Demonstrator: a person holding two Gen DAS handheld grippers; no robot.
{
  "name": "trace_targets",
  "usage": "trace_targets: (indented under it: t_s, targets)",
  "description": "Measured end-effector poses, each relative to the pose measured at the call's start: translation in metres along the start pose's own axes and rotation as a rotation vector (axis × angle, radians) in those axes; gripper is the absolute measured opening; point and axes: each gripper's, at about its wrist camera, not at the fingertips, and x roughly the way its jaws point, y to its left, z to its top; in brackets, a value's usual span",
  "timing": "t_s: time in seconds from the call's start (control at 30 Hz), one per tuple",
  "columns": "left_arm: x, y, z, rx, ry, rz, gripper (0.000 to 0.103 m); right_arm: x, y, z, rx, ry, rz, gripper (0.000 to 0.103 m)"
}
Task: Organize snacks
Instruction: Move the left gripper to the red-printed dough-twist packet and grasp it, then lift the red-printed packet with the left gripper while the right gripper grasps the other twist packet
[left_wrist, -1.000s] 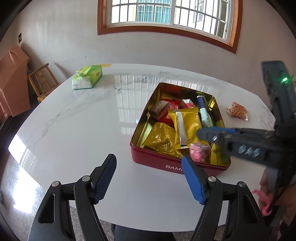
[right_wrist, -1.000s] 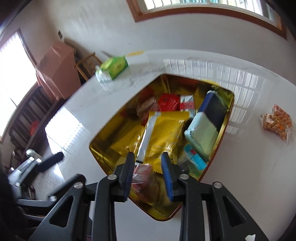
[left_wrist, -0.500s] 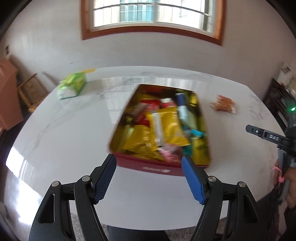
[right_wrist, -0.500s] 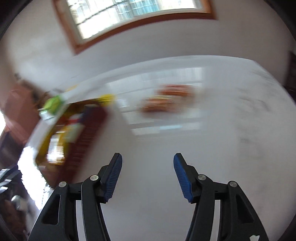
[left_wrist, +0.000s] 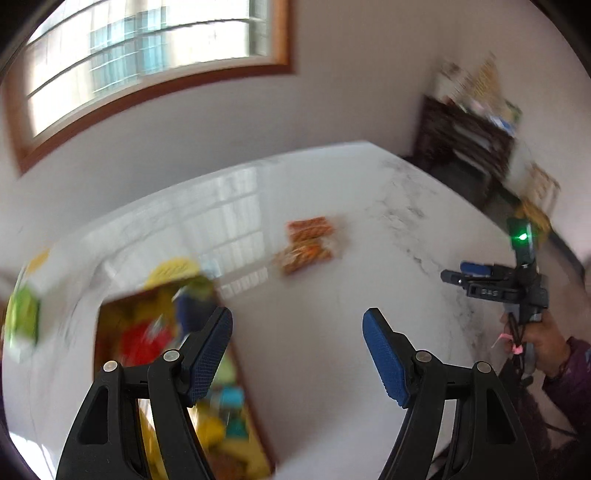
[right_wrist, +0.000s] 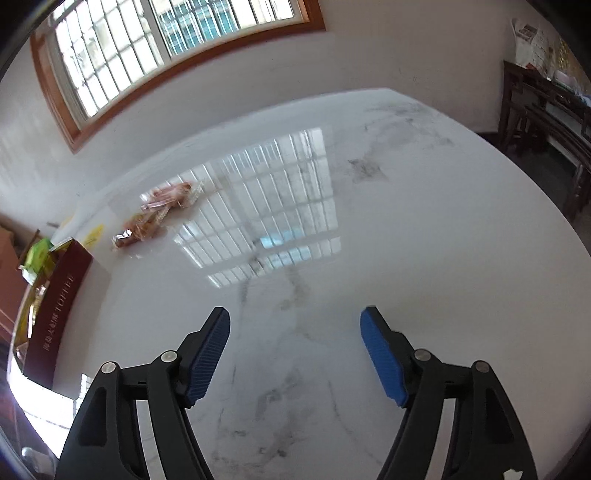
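Showing right gripper (left_wrist: 480, 280) only in left view; both grippers empty, right's jaws opening, left gripper (left_wrist: 297, 354) apart.

Wood-framed window (right_wrist: 177, 48) (barred), dark wooden shelf (right_wrist: 546, 114), marble table (right_wrist: 406, 229).

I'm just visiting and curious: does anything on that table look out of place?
Yes: one orange snack packet lies loose on the white table, apart from the red tin that holds the other snacks.

Left tongs (left_wrist: 297, 349) apart, empty — right tongs (right_wrist: 295, 345) opening, nothing between.
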Motion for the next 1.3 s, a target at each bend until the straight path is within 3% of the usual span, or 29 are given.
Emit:
trace_targets:
  t_s: [0.23,0.37,0.6,0.8,0.83,0.9,1.0,1.07,1.17,1.23,1.3]
  targets:
    - [0.100,-0.012,0.053,0.246,0.179,-0.066,0.073,-0.005,-0.015,-0.003,0.041,-0.018,0.116,0.082]
    - [0.152,-0.007,0.062,0.338,0.280,-0.087,0.073,-0.005,-0.014,-0.003,0.042,-0.018,0.172,0.083]
    - [0.215,0.005,0.070,0.384,0.383,-0.067,0.073,-0.004,-0.016,-0.004,0.049,-0.009,0.254,0.084]
    - [0.235,0.011,0.073,0.279,0.449,-0.155,0.068,-0.004,-0.028,-0.002,0.124,-0.014,0.333,0.086]
    - [0.237,0.013,0.075,0.236,0.468,-0.142,0.064,-0.004,-0.028,-0.002,0.129,-0.015,0.339,0.086]
    - [0.235,0.009,0.075,0.207,0.468,-0.108,0.046,-0.004,-0.026,-0.003,0.126,-0.016,0.339,0.087]
    - [0.217,-0.012,0.056,0.178,0.452,-0.056,0.045,-0.004,-0.025,-0.004,0.119,-0.016,0.338,0.088]
    - [0.203,-0.026,0.041,0.151,0.424,-0.061,0.045,-0.005,-0.025,-0.005,0.122,-0.017,0.341,0.089]
    - [0.171,-0.038,0.012,0.005,0.353,-0.006,0.045,-0.005,-0.026,-0.004,0.128,-0.013,0.350,0.089]
    - [0.148,-0.039,-0.010,-0.148,0.327,-0.052,0.045,-0.002,-0.024,-0.002,0.110,0.005,0.368,0.090]
    - [0.132,-0.048,-0.023,-0.198,0.307,-0.049,0.045,0.003,-0.019,0.004,0.063,0.042,0.420,0.086]
